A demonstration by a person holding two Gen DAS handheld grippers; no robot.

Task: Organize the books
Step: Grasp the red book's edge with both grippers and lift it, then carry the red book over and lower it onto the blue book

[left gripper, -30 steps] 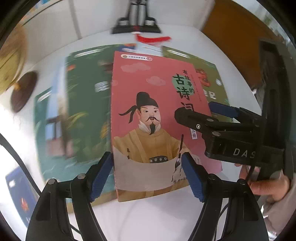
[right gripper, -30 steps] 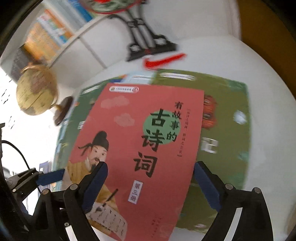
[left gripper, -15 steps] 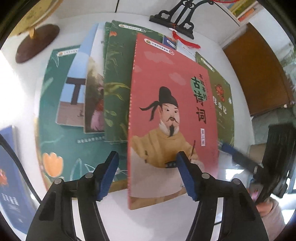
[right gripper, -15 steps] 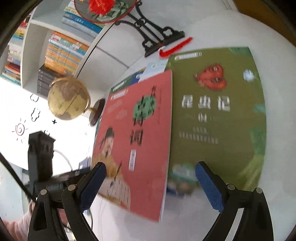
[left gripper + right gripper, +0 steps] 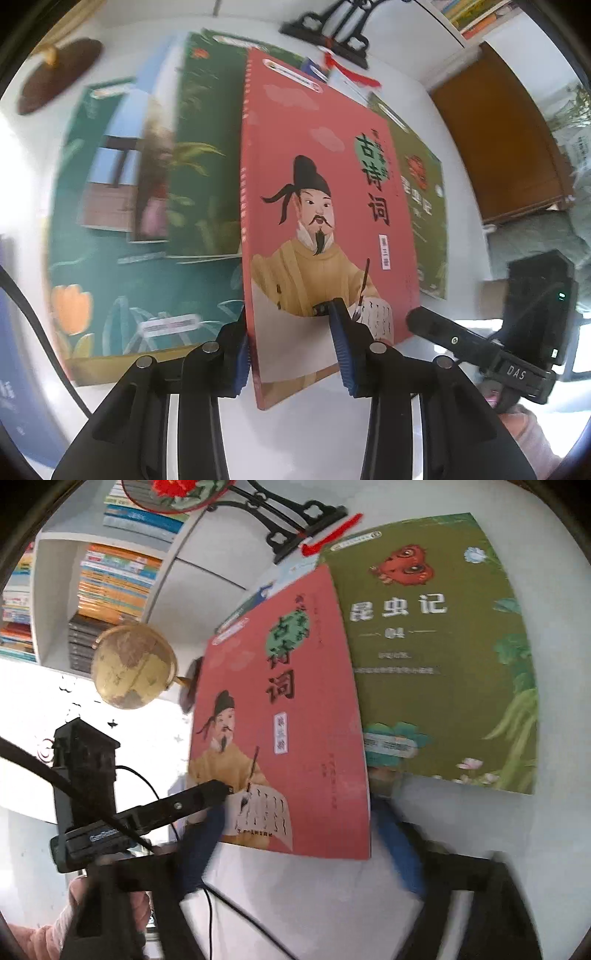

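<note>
A red book (image 5: 325,206) with a robed poet on its cover lies on top of a spread of books on the white table (image 5: 314,443). My left gripper (image 5: 286,317) is closing on its near spine corner, with one pad on the cover, the other against the spine edge, and that side tilted up. In the right wrist view the red book (image 5: 295,720) overlaps an olive green book (image 5: 436,646). My right gripper (image 5: 295,819) is blurred and closing. The book's near edge sits between its fingers, and I see no pad pressing. One right finger (image 5: 424,321) reaches the book's near right corner.
Dark green and teal books (image 5: 129,288) fan out to the left, with a blue book (image 5: 14,369) at the edge. A globe (image 5: 133,664), a black fan stand (image 5: 295,517) and a bookshelf (image 5: 110,579) stand at the back. A person's hand (image 5: 517,424) holds the right gripper.
Both grippers' jaws have narrowed around the red book's near edge. The book's spine side has tilted up off the green books. Both cameras have come lower and closer to it.
</note>
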